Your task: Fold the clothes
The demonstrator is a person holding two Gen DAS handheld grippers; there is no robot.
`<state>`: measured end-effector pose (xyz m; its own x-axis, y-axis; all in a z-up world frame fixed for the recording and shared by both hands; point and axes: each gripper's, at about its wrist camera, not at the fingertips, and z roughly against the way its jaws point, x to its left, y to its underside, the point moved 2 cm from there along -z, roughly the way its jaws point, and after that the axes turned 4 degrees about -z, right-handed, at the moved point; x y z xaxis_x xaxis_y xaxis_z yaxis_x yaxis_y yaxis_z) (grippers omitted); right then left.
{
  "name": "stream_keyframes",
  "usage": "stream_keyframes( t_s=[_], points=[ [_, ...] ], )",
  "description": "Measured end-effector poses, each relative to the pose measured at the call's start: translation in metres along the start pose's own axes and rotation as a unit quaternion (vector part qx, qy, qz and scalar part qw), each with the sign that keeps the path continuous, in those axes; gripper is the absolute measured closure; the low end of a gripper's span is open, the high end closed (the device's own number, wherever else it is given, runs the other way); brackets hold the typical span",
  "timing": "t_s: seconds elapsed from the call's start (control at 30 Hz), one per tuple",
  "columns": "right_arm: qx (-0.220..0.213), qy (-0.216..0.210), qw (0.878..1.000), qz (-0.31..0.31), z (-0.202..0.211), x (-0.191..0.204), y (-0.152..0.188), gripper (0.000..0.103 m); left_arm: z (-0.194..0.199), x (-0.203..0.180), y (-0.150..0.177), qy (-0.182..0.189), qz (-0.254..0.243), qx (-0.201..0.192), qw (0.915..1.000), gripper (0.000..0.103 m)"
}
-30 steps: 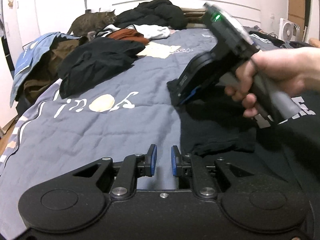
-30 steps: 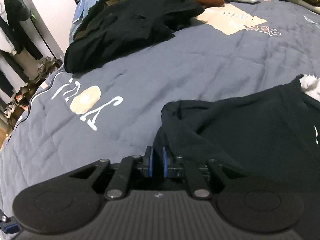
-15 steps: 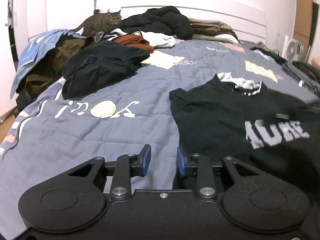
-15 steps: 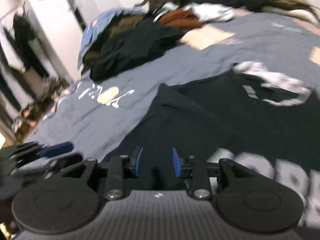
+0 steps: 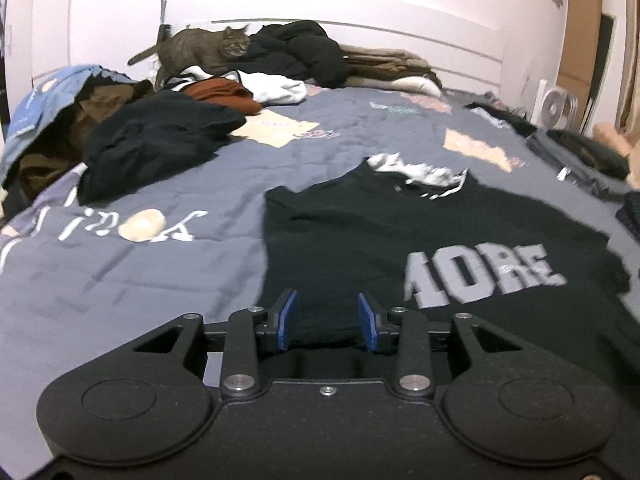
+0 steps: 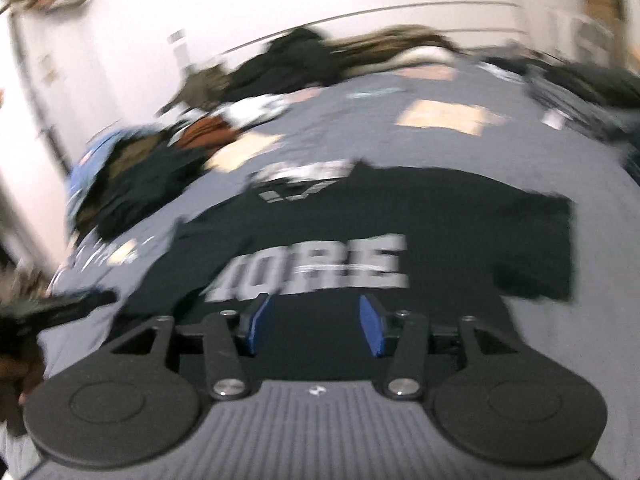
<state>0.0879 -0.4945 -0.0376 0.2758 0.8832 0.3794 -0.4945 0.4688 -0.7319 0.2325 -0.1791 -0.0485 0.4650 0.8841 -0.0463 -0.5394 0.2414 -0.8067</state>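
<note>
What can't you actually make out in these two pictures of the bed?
- Black shirt: its bottom hem, hidden behind the left tool in the left wrist view.
- Its print: the first letter, lost in a fold.
- Cat: only a smear in the motion-blurred right wrist view.
- Person's hand: cut off by the right edge.

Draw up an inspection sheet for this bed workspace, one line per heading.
Surface: grey-blue quilted bedspread, printed patches.
Job's things: black T-shirt with grey lettering spread flat, print up.
Clutter: heap of dark, rust and white clothes at left; tabby cat at the far end.
Grippers: left gripper and right gripper both open, empty, at the shirt's near hem.
Cables: nothing seen.
Surroundings: white wall, small white fan at right.
</note>
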Motion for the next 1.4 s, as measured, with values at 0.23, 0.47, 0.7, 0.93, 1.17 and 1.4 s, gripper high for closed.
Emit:
stream_keyframes(
  t_s=[0.23, 0.47, 0.7, 0.93, 1.17, 1.4],
  points=[
    [-0.057, 0.028, 0.982, -0.176, 0.011, -0.102, -0.017, 0.055, -0.001, -0.014, 0.003, 0.029, 0.046, -0.005, 0.9985, 0.064],
    [-0.086, 0.050, 0.952, -0.290, -0.008, -0.174, -0.004, 0.055, -0.007, -0.030, 0.007, 0.038, 0.047, -0.003, 0.9981, 0.063],
    [-0.068, 0.054, 0.931, -0.355, -0.029, -0.204, 0.014, 0.055, -0.012, -0.037, 0.009, 0.042, 0.058, 0.001, 0.9975, 0.063],
    [-0.082, 0.044, 0.922, -0.377, -0.046, -0.211, 0.018, 0.055, -0.010, -0.040, 0.008, 0.044, 0.056, 0.000, 0.9975, 0.063],
    [-0.103, 0.046, 0.917, -0.382, -0.048, -0.217, 0.017, 0.061, -0.010, -0.037, 0.007, 0.039, 0.059, -0.001, 0.9975, 0.062],
    [-0.137, 0.063, 0.937, -0.315, -0.038, -0.196, 0.001, 0.096, -0.008, -0.031, 0.005, 0.034, 0.066, -0.001, 0.9973, 0.062]
  ],
)
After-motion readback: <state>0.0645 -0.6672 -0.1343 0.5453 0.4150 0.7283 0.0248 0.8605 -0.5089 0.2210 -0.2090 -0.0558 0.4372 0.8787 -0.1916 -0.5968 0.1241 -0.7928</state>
